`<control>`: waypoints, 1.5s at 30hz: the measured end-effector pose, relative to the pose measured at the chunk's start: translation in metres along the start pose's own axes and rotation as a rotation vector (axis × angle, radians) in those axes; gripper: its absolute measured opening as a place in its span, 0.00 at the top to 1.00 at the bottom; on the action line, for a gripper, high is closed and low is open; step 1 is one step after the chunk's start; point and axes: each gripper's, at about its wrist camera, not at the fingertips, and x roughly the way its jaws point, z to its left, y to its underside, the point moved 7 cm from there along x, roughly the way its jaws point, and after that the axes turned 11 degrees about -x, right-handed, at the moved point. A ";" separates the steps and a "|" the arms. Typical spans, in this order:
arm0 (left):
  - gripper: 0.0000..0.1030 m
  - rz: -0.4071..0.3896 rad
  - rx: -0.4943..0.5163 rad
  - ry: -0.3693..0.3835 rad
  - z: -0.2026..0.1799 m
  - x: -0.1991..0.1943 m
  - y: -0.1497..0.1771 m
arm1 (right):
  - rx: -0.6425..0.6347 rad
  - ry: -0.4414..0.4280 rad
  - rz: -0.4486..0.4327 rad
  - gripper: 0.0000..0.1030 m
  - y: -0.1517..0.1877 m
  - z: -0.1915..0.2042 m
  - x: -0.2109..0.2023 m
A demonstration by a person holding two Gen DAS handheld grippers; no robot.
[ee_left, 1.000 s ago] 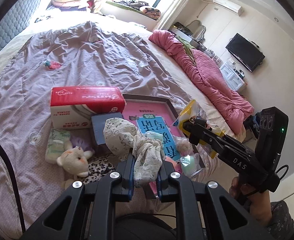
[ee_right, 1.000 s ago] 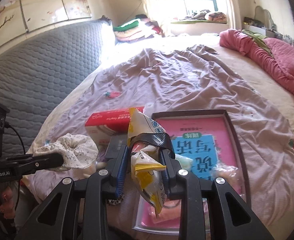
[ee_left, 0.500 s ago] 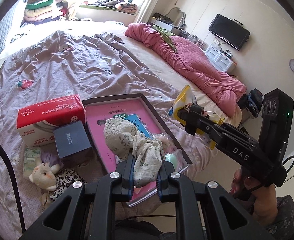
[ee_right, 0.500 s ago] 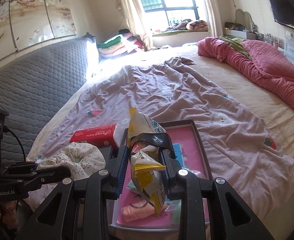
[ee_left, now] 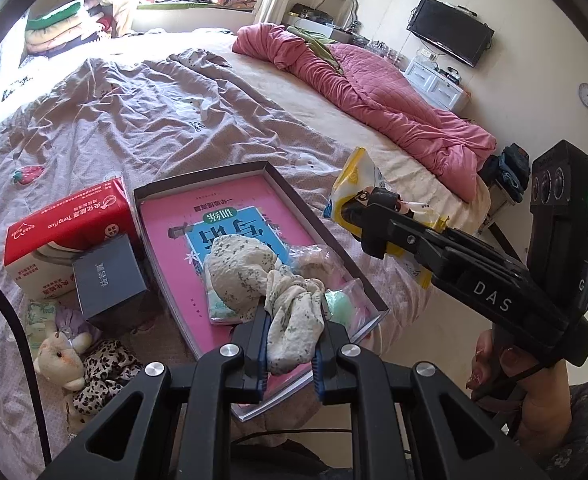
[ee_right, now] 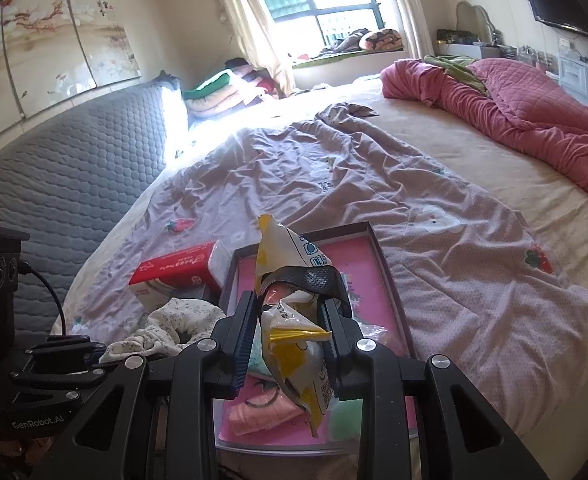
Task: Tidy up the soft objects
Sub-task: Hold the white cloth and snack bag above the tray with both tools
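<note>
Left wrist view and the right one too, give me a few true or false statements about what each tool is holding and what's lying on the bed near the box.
1. The left tool grips a floral cloth. True.
2. The right tool is empty. False: it is shut on a yellow and white packet.
3. A red tissue pack lies beside the shallow box. True.
4. The plush bear sits inside the box. False: it lies on the bedcover outside it.
5. The pink quilt covers the box. False: it lies apart, further along the bed.
</note>
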 end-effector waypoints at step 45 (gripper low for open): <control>0.83 0.203 -0.055 -0.013 0.037 0.089 0.043 | 0.049 -0.023 0.237 0.69 0.069 -0.006 0.097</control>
